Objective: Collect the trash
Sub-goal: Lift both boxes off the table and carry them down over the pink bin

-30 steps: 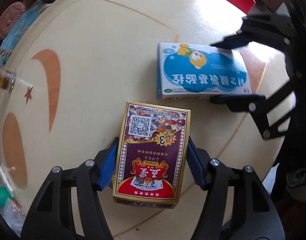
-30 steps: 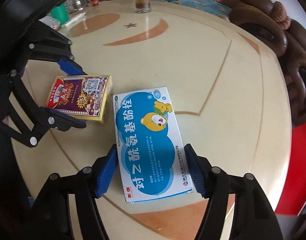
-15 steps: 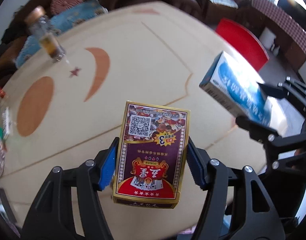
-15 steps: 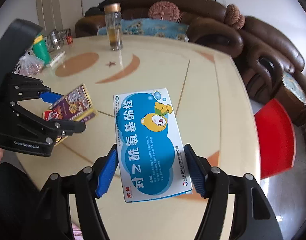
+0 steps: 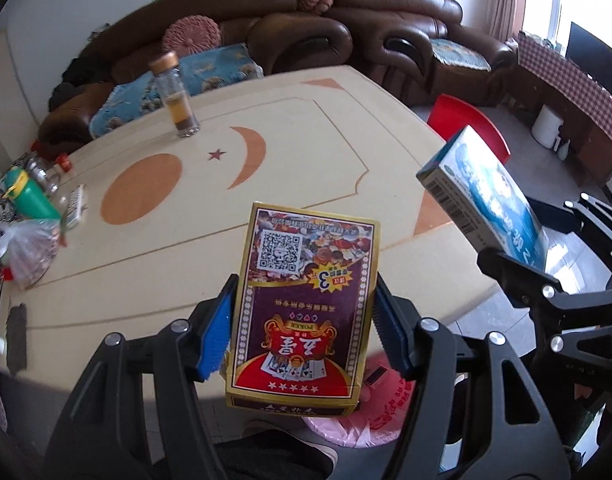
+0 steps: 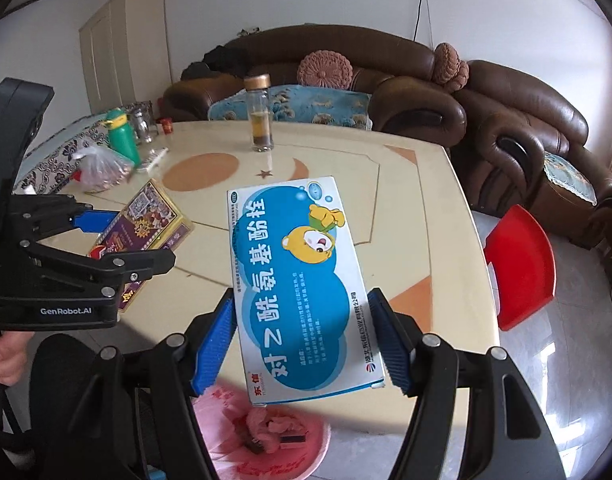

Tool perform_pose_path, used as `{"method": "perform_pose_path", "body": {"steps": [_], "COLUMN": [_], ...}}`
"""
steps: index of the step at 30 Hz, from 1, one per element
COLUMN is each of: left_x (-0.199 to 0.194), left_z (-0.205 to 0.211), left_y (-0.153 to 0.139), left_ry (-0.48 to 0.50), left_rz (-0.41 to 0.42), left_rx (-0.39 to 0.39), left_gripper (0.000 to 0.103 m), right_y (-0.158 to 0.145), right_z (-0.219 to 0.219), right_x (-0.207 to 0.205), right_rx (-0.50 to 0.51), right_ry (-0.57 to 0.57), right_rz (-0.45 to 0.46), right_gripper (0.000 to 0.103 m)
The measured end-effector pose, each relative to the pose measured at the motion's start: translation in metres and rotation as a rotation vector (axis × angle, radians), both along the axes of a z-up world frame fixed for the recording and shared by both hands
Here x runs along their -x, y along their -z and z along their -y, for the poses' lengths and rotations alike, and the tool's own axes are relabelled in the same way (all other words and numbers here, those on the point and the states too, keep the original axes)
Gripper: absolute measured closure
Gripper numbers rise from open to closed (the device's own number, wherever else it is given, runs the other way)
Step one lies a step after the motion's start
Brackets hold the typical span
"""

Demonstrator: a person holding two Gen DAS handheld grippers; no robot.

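Now | left hand-held gripper [image 5: 304,330] pinches card box [image 5: 306,304] | right [image 6: 302,340] pinches medicine box [image 6: 302,284]

Card box [image 5: 302,312] and medicine box [image 6: 302,284] lifted off table [image 5: 266,184], apparently over pink bag [image 6: 266,436].

The pink bag [image 6: 266,436] below is half hidden by the medicine box [image 6: 302,284].

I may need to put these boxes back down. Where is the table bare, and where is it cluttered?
The table is bare across its middle and near side, from the glass bottle to the edge by the red chair. The far left corner is crowded: green bottle, glass jar, plastic bag.
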State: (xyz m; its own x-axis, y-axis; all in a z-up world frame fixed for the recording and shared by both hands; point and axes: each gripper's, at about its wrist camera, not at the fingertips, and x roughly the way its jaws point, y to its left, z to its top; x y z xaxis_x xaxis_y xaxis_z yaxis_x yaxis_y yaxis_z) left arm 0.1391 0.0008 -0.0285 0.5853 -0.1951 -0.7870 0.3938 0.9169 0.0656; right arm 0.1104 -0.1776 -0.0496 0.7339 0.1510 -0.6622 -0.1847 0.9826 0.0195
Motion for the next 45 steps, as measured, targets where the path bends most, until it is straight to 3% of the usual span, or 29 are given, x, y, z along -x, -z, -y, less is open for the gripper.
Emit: {"method": "perform_pose_path", "body": {"steps": [9, 20, 31, 45], "left_x": [0.047, 0.080, 0.092, 0.094], "left_z": [-0.014, -0.023, -0.029, -0.018], "left_y": [0.001, 0.009, 0.036, 0.096], "left_ry": [-0.020, -0.017, -0.013, 0.013], "left_rz": [-0.012, -0.017, -0.069, -0.187], "left_rx": [0.046, 0.067, 0.068, 0.033], "left_gripper": [0.040, 0.040, 0.040, 0.041], "right_y": [-0.010, -0.004, 0.024, 0.073], "right_z": [-0.018, -0.031, -0.035, -0.029], "right_x": [0.061, 0.098, 0.111, 0.113], "right_rx": [-0.018, -0.028, -0.029, -0.061], "right_ry": [-0.018, -0.030, -0.022, 0.005], "right_rz": [0.021, 0.018, -0.049, -0.163], "right_gripper": [0.039, 0.039, 0.039, 0.039]}}
